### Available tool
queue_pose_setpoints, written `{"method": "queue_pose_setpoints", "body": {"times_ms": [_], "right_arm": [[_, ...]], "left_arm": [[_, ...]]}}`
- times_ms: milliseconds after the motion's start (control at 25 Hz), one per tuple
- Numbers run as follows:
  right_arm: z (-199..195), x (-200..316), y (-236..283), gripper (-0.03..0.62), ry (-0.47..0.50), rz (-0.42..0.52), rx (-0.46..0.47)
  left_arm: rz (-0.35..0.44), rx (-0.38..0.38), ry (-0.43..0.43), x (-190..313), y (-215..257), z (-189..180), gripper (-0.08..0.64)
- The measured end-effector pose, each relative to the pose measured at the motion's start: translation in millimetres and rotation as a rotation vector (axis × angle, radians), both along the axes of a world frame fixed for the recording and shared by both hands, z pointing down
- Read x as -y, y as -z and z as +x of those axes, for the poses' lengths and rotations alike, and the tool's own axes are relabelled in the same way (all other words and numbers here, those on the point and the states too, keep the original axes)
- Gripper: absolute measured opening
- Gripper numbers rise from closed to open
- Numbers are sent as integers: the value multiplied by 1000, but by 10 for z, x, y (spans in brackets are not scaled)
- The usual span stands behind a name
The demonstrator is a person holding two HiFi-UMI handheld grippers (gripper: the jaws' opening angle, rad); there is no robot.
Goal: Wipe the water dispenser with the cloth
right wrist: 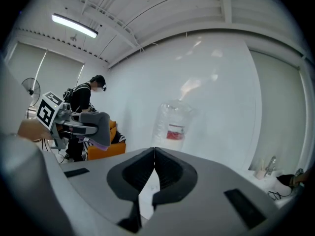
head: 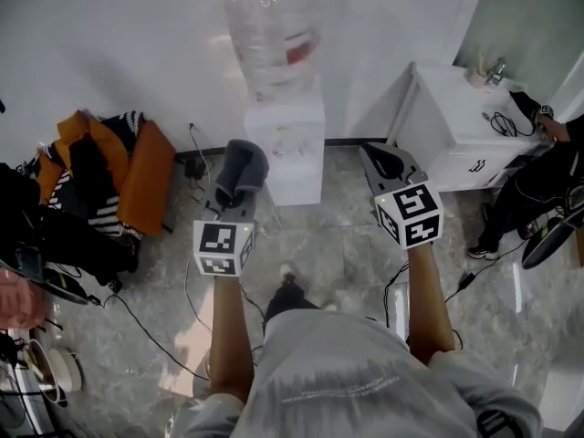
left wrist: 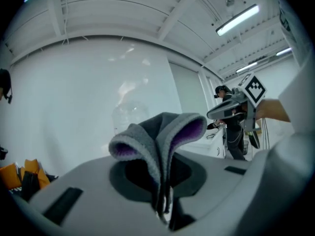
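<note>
Cloth (left wrist: 158, 139) tight in left tool (left wrist: 165, 205); right tool (right wrist: 154, 151) closed, empty; dispenser bottle (head: 274, 30) apparently blurred.

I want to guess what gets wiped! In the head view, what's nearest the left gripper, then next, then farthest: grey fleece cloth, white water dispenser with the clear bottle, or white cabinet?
1. Grey fleece cloth, pinched in the left gripper.
2. White water dispenser, just ahead, slightly right.
3. White cabinet, far right against the wall.
</note>
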State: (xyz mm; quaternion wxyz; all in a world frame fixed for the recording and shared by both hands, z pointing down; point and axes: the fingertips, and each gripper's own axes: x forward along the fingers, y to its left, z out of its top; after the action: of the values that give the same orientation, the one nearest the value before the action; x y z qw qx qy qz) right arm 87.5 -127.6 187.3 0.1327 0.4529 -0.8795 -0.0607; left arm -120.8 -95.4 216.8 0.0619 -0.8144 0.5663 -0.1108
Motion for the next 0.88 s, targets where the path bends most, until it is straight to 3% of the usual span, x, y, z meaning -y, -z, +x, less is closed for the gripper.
{"method": "queue_pose_setpoints", "body": {"times_ms": [320, 640, 880], "right_arm": [[-23, -175, 227, 15, 20, 33, 17], [-57, -270, 234, 15, 47, 60, -55], [-45, -266, 213, 15, 47, 62, -56]], "left_arm": [[45, 5, -24, -233, 283, 179, 52], [62, 45, -16, -288, 296, 194, 52], [42, 43, -29, -286, 335, 278, 52]]}}
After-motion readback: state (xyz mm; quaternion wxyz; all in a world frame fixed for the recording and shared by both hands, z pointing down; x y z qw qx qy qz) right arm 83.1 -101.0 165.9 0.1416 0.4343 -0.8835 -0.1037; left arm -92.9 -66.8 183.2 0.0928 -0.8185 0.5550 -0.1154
